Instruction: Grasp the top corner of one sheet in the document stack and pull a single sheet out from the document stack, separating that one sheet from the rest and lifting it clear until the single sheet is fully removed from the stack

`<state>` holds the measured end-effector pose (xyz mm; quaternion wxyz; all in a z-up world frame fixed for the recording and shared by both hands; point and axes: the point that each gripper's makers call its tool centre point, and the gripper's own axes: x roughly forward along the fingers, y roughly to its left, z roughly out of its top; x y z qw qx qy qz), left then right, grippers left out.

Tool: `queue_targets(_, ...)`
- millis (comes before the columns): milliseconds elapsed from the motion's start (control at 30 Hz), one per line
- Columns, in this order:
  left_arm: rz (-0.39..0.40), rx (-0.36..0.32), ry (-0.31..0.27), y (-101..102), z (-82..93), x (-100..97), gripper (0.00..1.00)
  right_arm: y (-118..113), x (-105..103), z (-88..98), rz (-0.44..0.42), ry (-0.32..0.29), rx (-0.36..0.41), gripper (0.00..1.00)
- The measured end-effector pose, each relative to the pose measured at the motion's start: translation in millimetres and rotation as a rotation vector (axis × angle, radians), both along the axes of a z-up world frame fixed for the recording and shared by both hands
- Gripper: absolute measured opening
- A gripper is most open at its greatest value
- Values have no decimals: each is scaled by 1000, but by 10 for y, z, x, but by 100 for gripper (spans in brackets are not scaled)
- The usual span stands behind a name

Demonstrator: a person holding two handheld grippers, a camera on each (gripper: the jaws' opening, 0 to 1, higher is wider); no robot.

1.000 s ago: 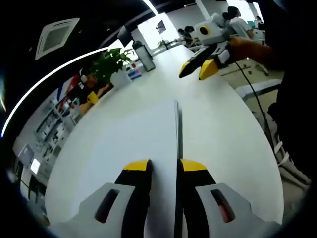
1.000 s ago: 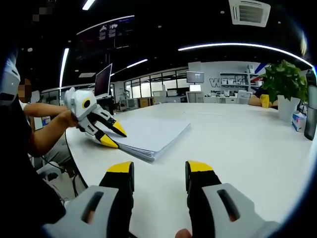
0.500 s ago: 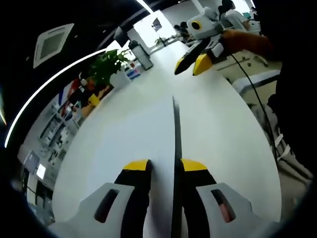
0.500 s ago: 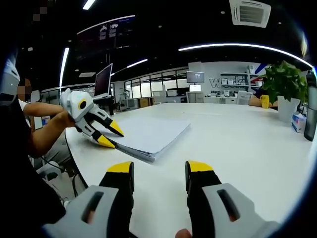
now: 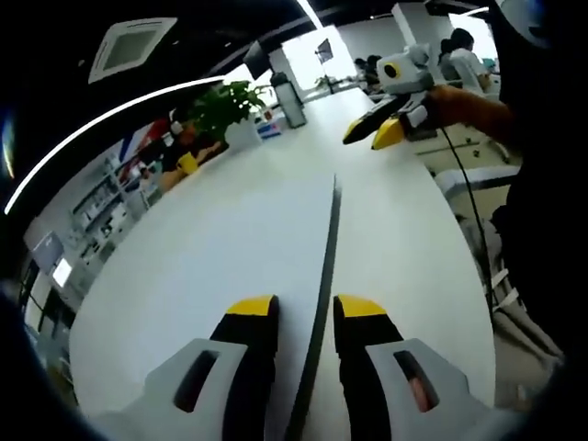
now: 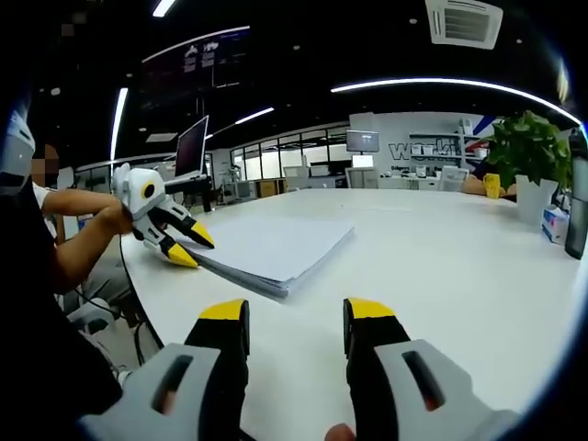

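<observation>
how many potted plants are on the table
1: a leafy potted plant in a white pot at the table's far right in the right gripper view, beyond the document stack. Others may be hidden.

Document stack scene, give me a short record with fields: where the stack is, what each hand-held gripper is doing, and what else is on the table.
stack: document stack lying flat on the white table
left hand-held gripper: jaws open at the stack's near corner, one above and one below the edge
right hand-held gripper: open, over bare table, apart from the stack
other items: potted plant at the table's far end

White document stack (image 6: pixel 276 246), white table (image 6: pixel 459 266), yellow-tipped black left gripper (image 6: pixel 186 246), green plant (image 6: pixel 526 149)
</observation>
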<state>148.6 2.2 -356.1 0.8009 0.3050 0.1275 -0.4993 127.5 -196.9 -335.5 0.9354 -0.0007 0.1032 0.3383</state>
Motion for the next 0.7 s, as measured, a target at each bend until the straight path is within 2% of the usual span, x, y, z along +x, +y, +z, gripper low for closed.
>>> queue_targets(33, -5, -8, 8, -5, 4, -1, 25, -1, -1, 0, 0, 0, -1, 41)
queue_targets(133, 15, -96, 95, -13, 33, 8, 25, -6, -3, 8, 0, -1, -7, 40)
queue_targets(367, 8, -95, 99, -7, 40, 30, 23, -43, 10, 57, -12, -15, -10, 39)
queue_targets(533, 7, -128, 134, 8, 47, 56, 20, -57, 20, 62, -17, -12, -6, 39)
queue_targets(700, -4, -187, 199, 4, 50, 38, 20, -51, 21, 65, -18, -14, -1, 39)
